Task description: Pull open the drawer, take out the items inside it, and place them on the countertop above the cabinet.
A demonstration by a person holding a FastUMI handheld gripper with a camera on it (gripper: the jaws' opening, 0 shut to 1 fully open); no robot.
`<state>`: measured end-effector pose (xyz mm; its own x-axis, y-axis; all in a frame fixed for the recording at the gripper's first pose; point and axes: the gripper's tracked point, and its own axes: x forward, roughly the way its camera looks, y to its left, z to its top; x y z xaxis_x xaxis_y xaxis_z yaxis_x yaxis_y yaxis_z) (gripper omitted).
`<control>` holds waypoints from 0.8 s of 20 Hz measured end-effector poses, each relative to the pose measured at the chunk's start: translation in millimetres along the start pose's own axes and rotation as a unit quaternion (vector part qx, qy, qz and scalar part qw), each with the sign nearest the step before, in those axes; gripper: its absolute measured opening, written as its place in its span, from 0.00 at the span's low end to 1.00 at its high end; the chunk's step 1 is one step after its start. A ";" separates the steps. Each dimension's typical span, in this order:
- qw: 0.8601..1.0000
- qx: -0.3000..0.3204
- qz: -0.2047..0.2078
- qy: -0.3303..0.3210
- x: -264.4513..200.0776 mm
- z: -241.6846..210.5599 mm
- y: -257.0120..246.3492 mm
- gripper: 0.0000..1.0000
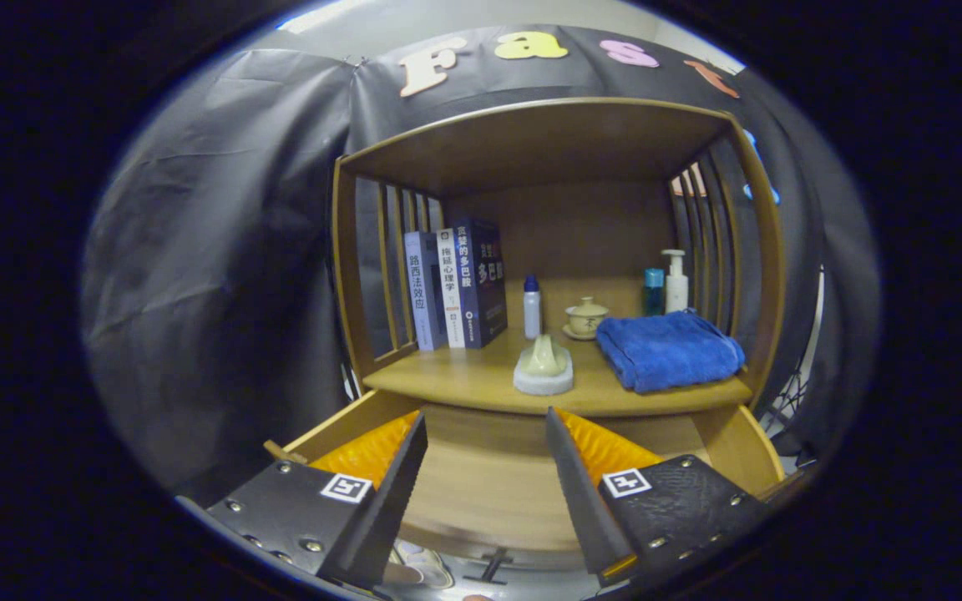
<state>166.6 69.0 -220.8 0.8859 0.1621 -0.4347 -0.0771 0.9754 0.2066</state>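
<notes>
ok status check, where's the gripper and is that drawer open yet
Gripper open, holding nothing, above the drawer. Drawer pulled out, visible floor bare. Small ornament and blue towel on the countertop. Nothing blocking.

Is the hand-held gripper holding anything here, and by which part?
Nothing is held. The hand-held gripper is open above the pulled-out drawer, with only bare drawer wood showing between its fingers.
</notes>
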 end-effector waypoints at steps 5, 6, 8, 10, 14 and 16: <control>0.999 -0.007 -0.046 -0.018 -39.6 -28.2 -25.4 0.85; 0.998 -0.018 -0.056 -0.021 -44.6 -34.5 -29.2 0.85; 0.997 -0.037 -0.067 -0.019 -53.8 -49.3 -33.0 0.85; 0.997 -0.044 -0.070 -0.009 -57.7 -65.8 -31.8 0.85; 0.997 -0.025 -0.074 0.029 -53.2 -97.5 -33.7 0.86; 0.996 -0.015 -0.079 0.044 -49.9 -108.2 -36.6 0.86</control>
<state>75.7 41.4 -301.5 0.8444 0.0182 -0.5355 0.0450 0.9935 0.1047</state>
